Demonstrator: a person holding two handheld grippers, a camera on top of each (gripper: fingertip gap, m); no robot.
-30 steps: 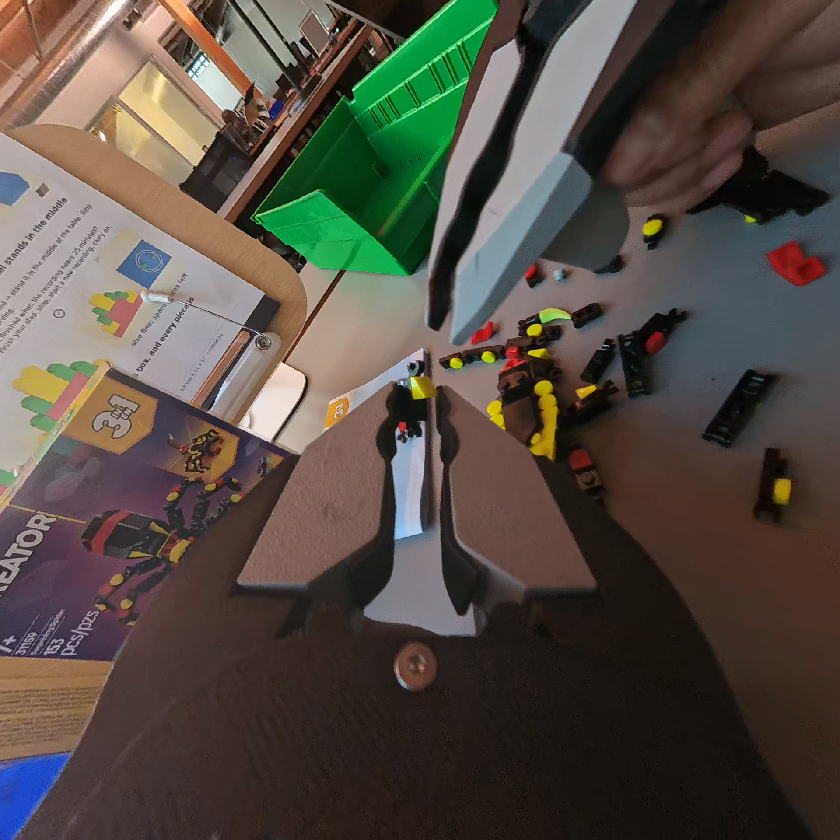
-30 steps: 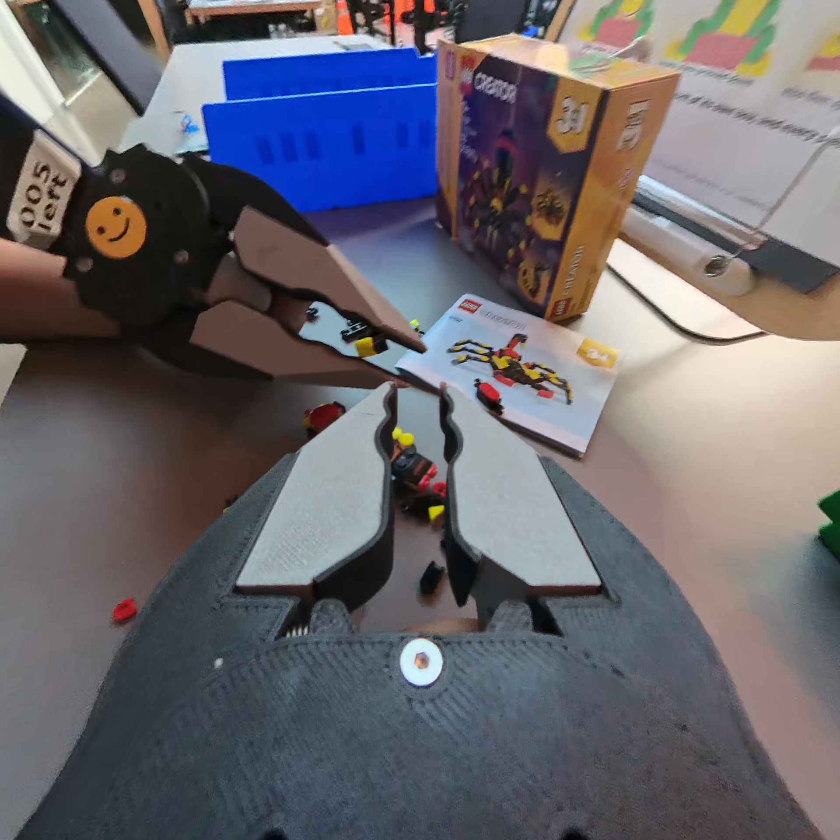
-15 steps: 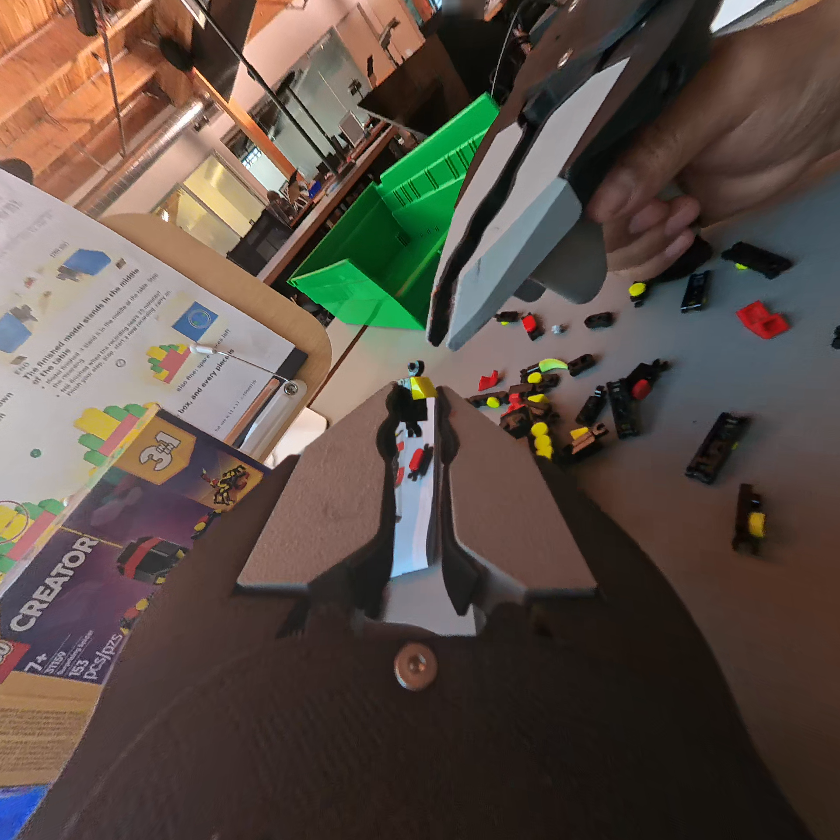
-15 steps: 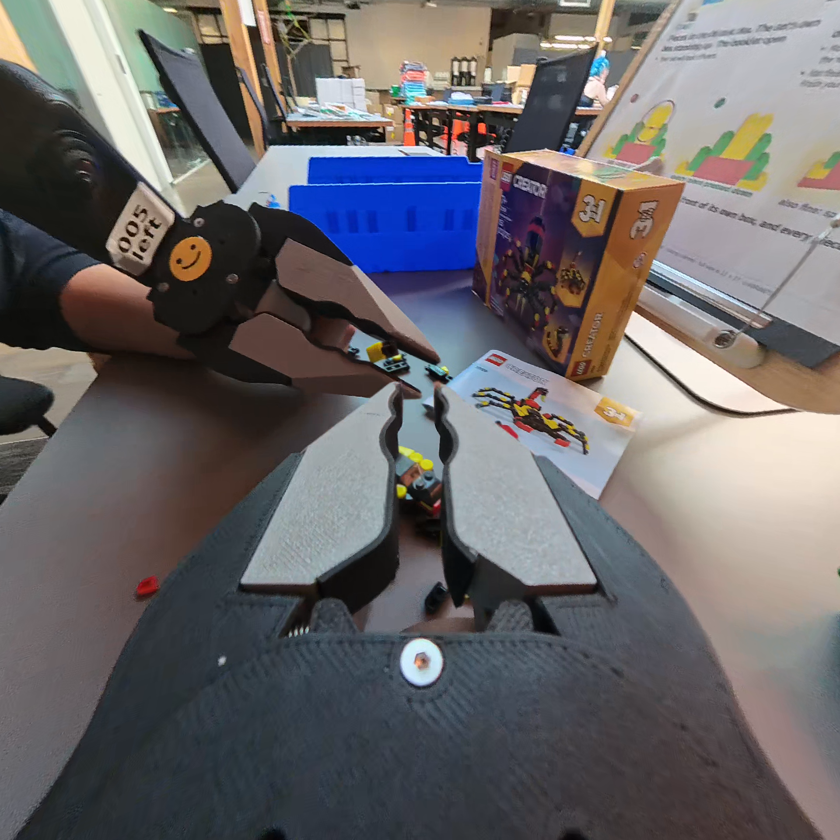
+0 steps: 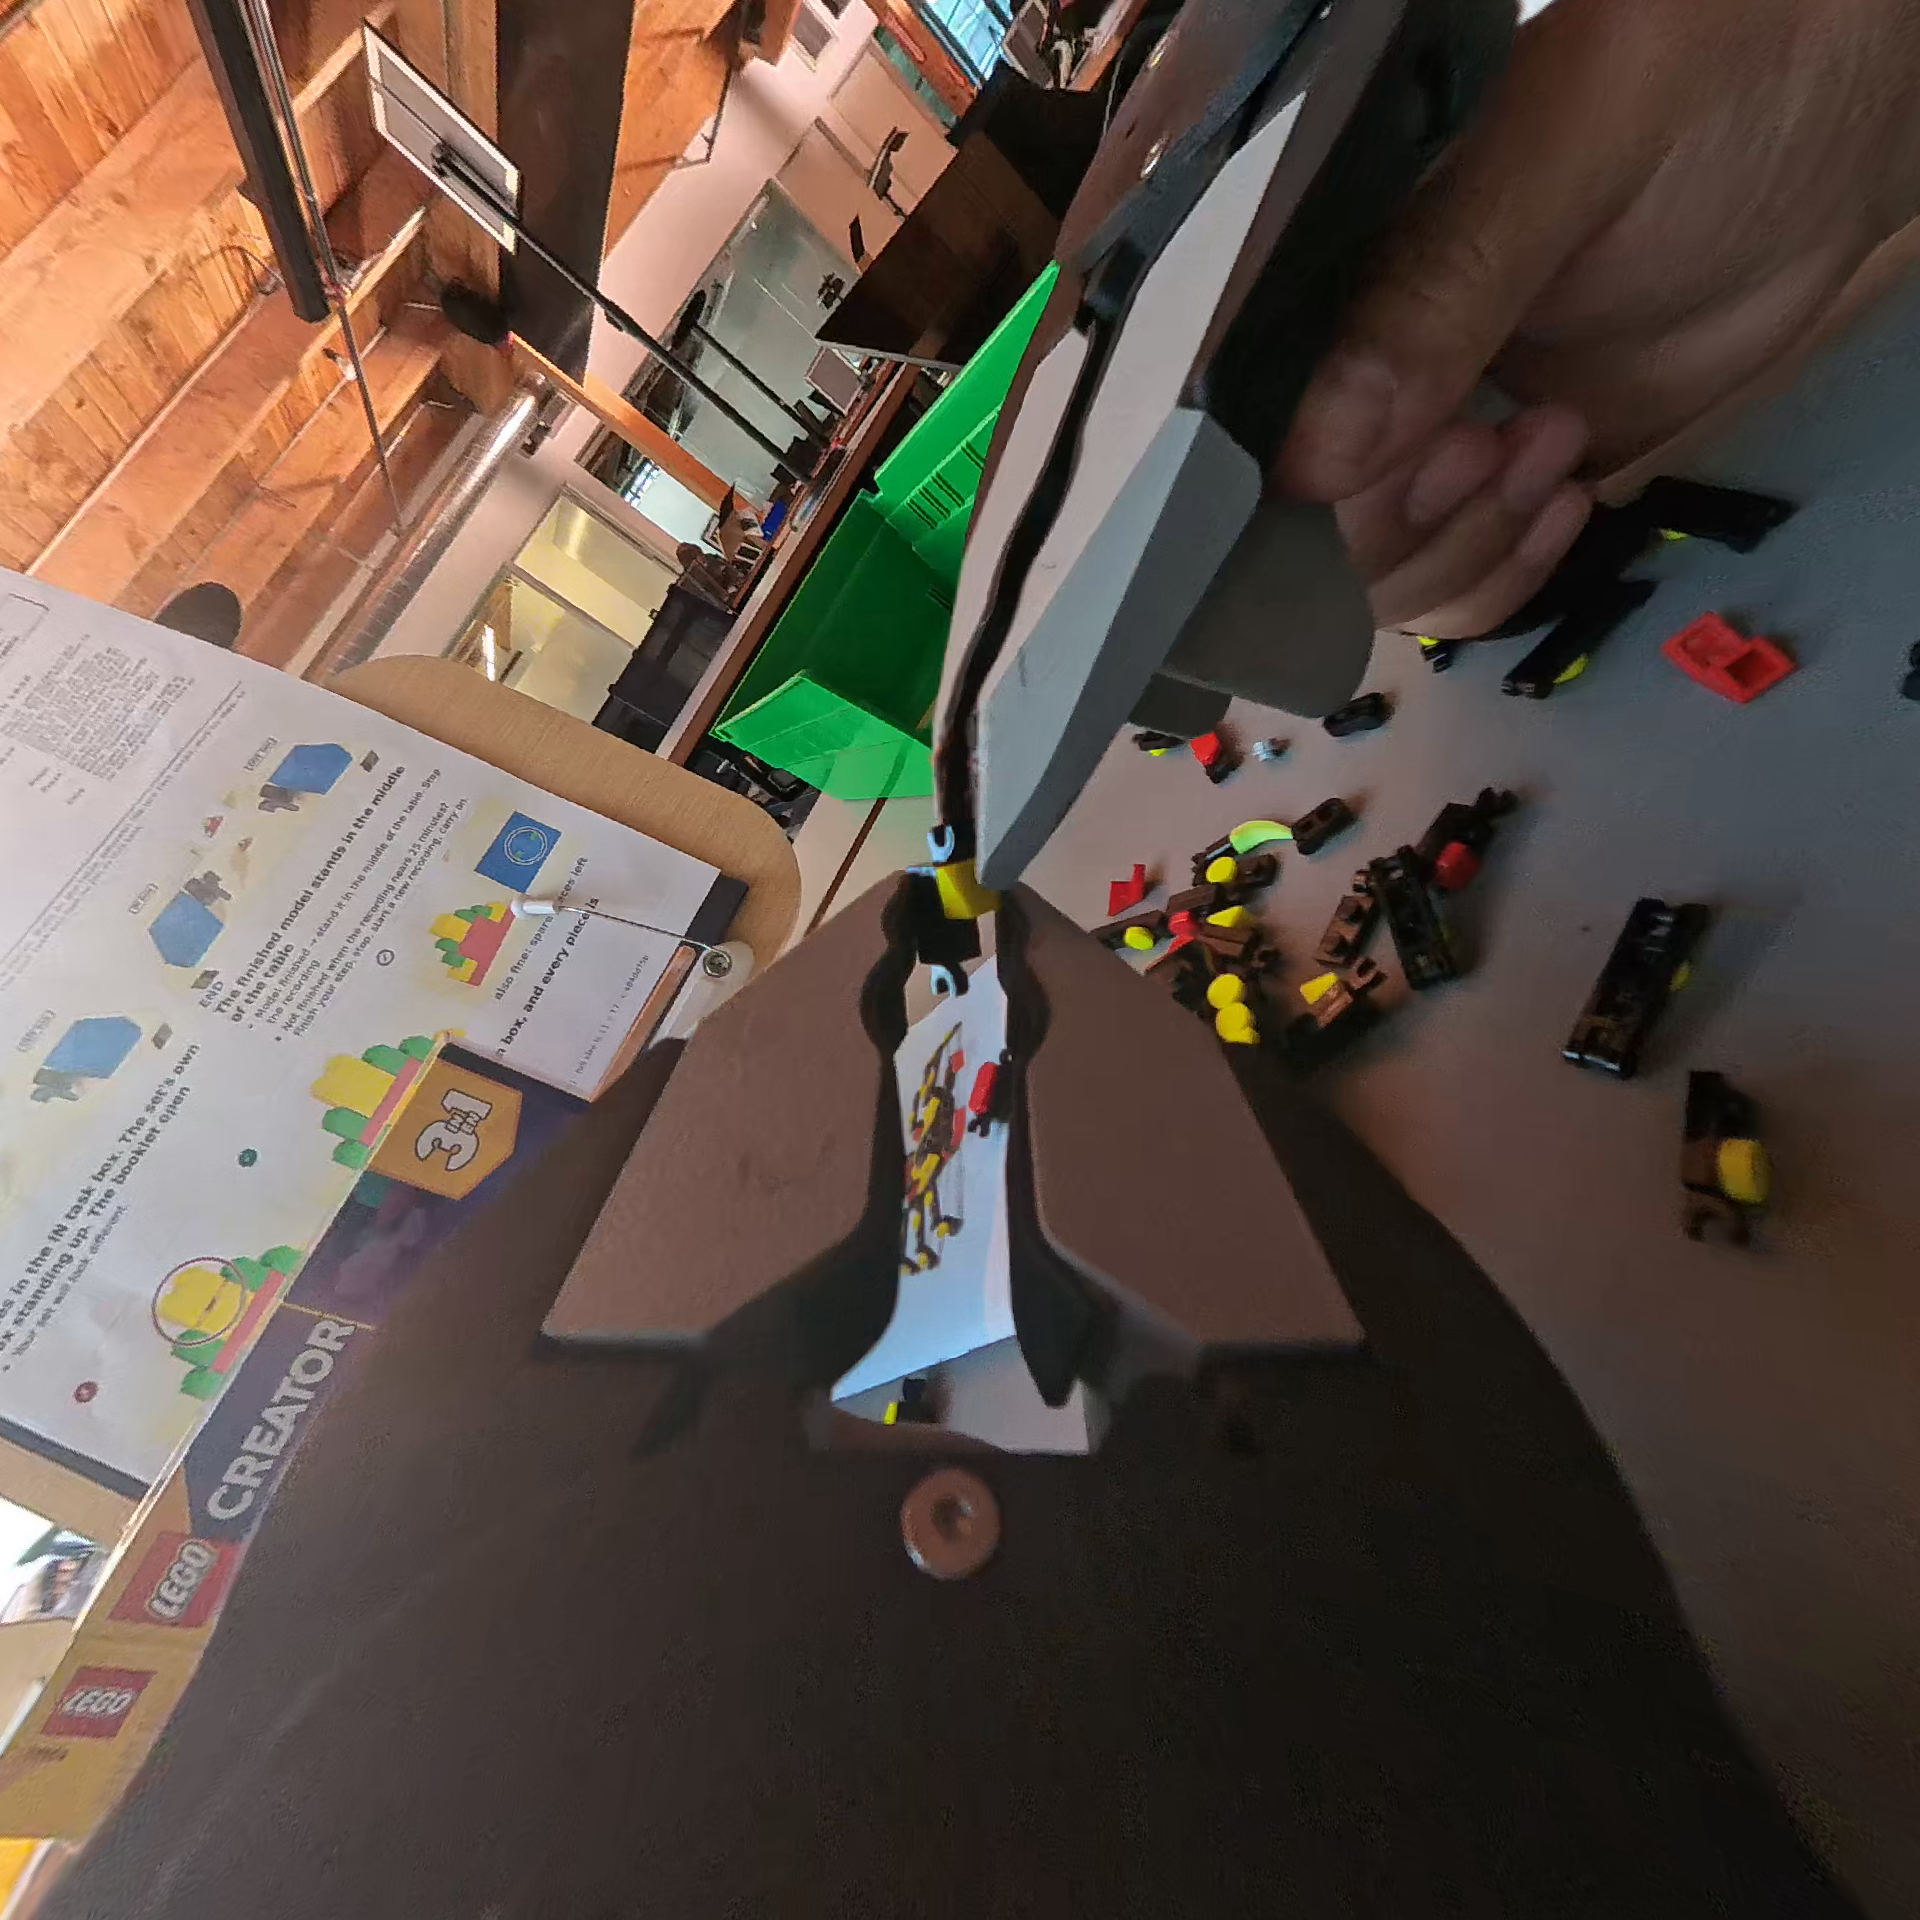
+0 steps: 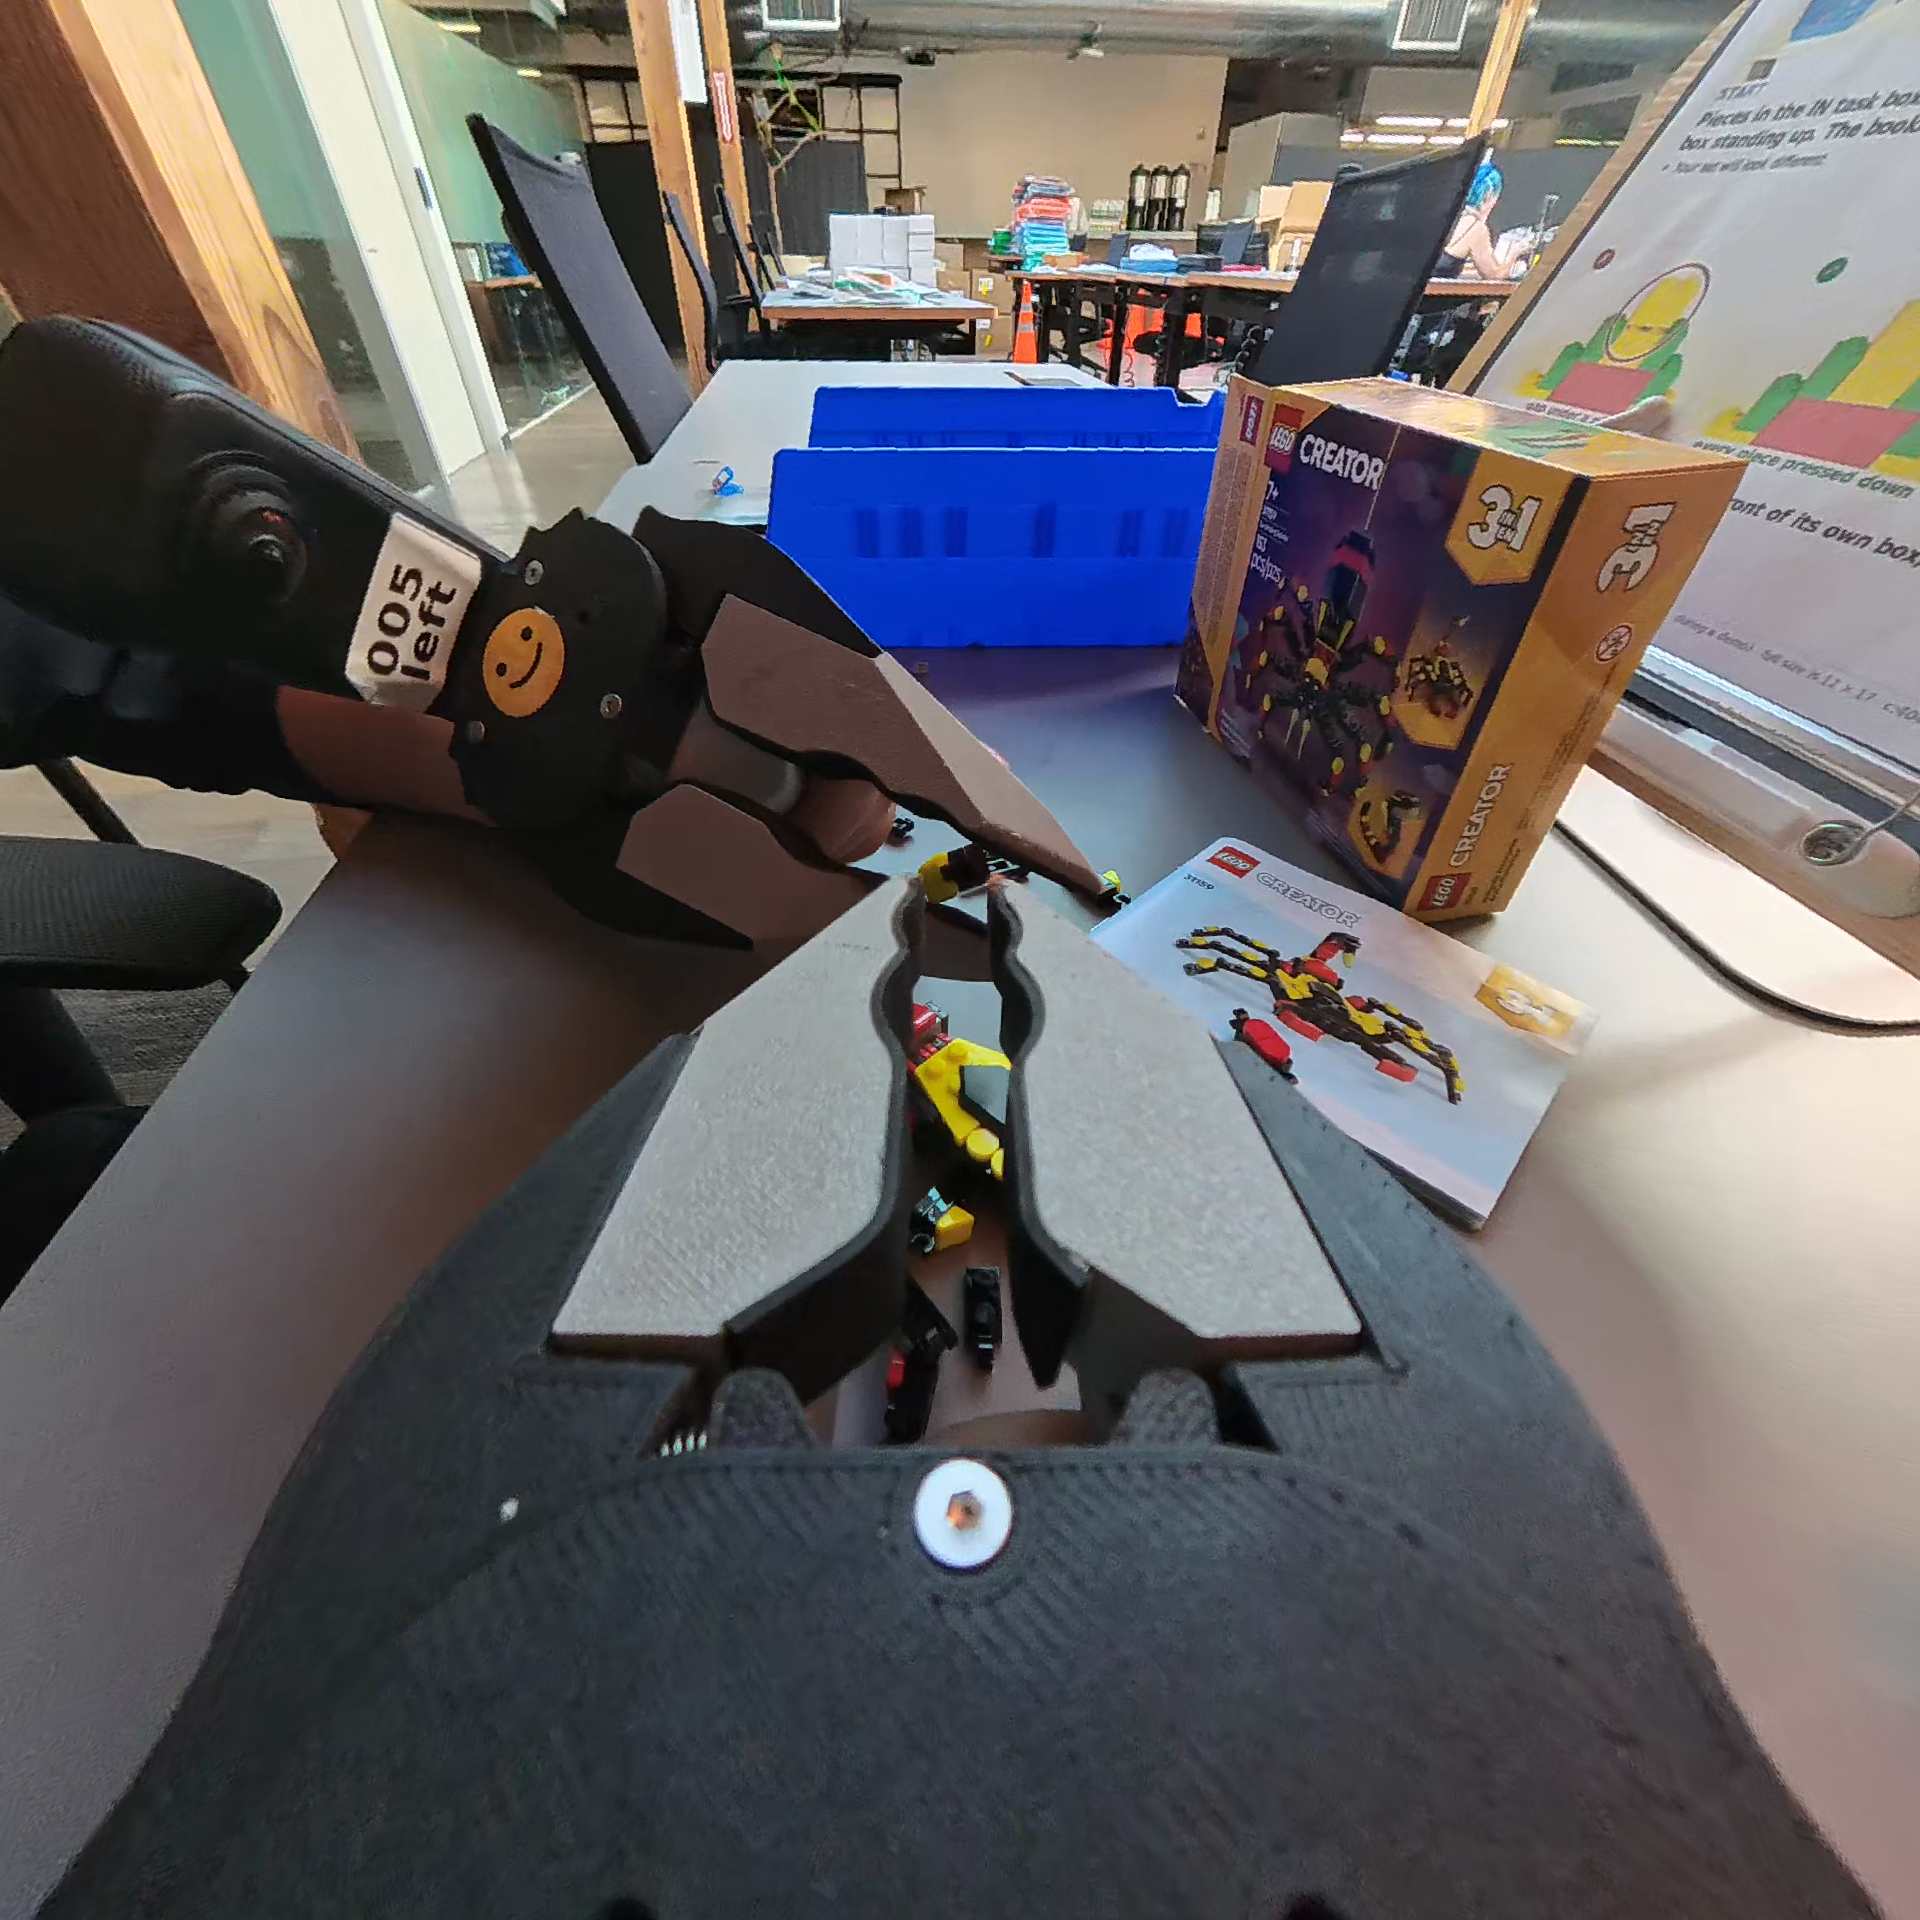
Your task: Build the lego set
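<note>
My left gripper [image 5: 951,925] is shut on a small black-and-yellow brick assembly [image 5: 951,914] with pale grey clips, held above the table. It also shows in the right wrist view [image 6: 940,871], in the tips of the left gripper [image 6: 987,878]. My right gripper [image 6: 951,899] has its jaws narrowly apart, with its tips at the yellow end of that assembly. In the left wrist view the right gripper [image 5: 961,831] comes down from above. One of its fingertips [image 5: 992,873] touches the yellow brick. I cannot tell whether its pads press on anything.
Loose black, yellow and red pieces [image 5: 1299,956] lie on the grey table, also below my right fingers [image 6: 956,1091]. A booklet [image 6: 1351,1018] and the set's box [image 6: 1455,644] are to the right. A blue bin [image 6: 987,540], a green bin [image 5: 862,644] and a clipboard with a sheet [image 5: 312,935] stand around. My left and right fingertips are right by each other.
My right gripper's jaws narrowed a little and its tips moved onto the assembly in my left gripper. Both grippers rose and tilted. The left's grasp did not change.
</note>
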